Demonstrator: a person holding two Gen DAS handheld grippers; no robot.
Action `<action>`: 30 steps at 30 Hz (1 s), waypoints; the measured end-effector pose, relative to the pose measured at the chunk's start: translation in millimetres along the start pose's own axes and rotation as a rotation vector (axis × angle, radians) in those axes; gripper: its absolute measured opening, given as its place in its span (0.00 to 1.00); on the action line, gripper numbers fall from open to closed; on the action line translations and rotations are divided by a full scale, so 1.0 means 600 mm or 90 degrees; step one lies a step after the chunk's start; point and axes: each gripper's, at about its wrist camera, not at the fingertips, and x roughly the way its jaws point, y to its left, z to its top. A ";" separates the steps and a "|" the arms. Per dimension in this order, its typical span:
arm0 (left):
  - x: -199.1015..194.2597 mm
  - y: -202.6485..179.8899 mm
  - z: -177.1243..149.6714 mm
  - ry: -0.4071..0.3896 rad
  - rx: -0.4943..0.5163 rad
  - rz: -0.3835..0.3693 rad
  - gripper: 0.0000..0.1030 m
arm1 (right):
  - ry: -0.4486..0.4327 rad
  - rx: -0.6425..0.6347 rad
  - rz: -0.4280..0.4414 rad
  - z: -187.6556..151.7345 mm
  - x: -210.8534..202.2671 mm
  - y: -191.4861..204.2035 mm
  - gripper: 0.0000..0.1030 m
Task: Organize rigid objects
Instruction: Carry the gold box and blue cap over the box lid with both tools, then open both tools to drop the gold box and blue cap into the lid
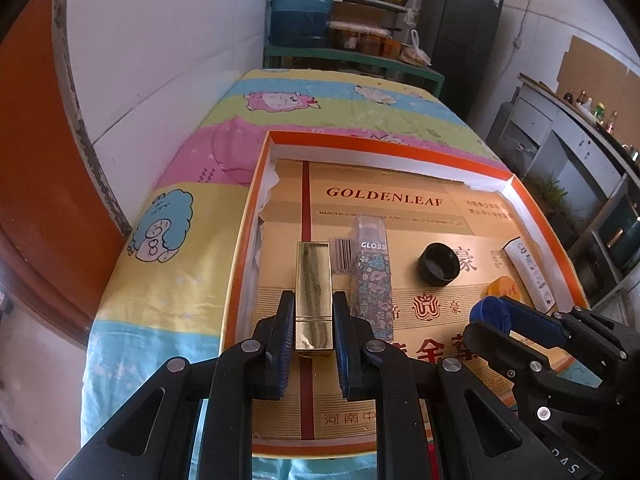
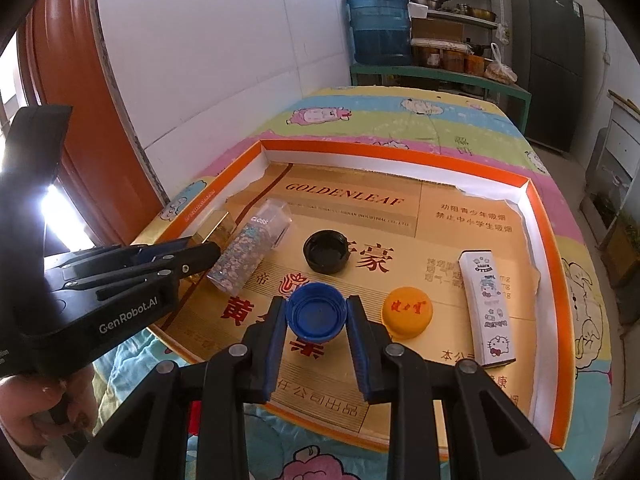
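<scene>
An orange-rimmed tray (image 1: 256, 184) (image 2: 560, 248) lined with gold cardboard lies on a bed. My left gripper (image 1: 314, 306) is shut on a gold lipstick case (image 1: 313, 292), held over the tray's left part; the case also shows in the right wrist view (image 2: 218, 226). A floral lip gloss tube (image 1: 372, 280) (image 2: 248, 254) lies just right of it. My right gripper (image 2: 316, 308) is shut on a blue bottle cap (image 2: 316, 312) (image 1: 486, 312), open side up, near the tray's front. A black cap (image 1: 438, 264) (image 2: 326, 250), an orange cap (image 2: 407, 312) (image 1: 502, 286) and a white Hello Kitty box (image 2: 486, 306) (image 1: 530, 272) lie in the tray.
The bed has a pastel cartoon-sheep sheet (image 1: 180, 264) (image 2: 440, 120). A white wall and a red-brown door frame (image 1: 36, 200) stand on the left. Shelves with a blue water jug (image 2: 378, 28) and a dark fridge (image 2: 548, 64) stand beyond the bed.
</scene>
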 end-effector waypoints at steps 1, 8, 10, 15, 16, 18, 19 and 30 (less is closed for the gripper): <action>0.002 -0.001 -0.001 0.001 0.001 0.000 0.18 | 0.001 -0.001 -0.001 -0.001 0.002 0.000 0.29; 0.005 -0.005 -0.002 0.000 0.013 0.001 0.18 | 0.009 -0.001 -0.011 -0.002 0.011 0.000 0.29; 0.005 -0.005 -0.003 0.001 0.015 -0.003 0.18 | 0.011 -0.002 -0.013 -0.002 0.013 0.000 0.29; 0.004 -0.004 -0.003 0.003 0.012 -0.017 0.21 | 0.023 -0.005 -0.019 -0.007 0.020 0.001 0.29; 0.004 -0.003 -0.003 0.002 0.012 -0.017 0.23 | 0.021 -0.005 -0.019 -0.007 0.019 0.001 0.30; 0.002 -0.002 -0.003 0.001 0.011 -0.019 0.28 | 0.022 -0.005 -0.020 -0.007 0.019 0.001 0.30; 0.001 -0.001 -0.003 0.000 0.009 -0.021 0.32 | 0.022 -0.005 -0.020 -0.007 0.019 0.001 0.30; -0.028 0.008 -0.003 -0.020 -0.007 -0.027 0.40 | 0.019 -0.011 -0.022 -0.009 0.012 0.006 0.30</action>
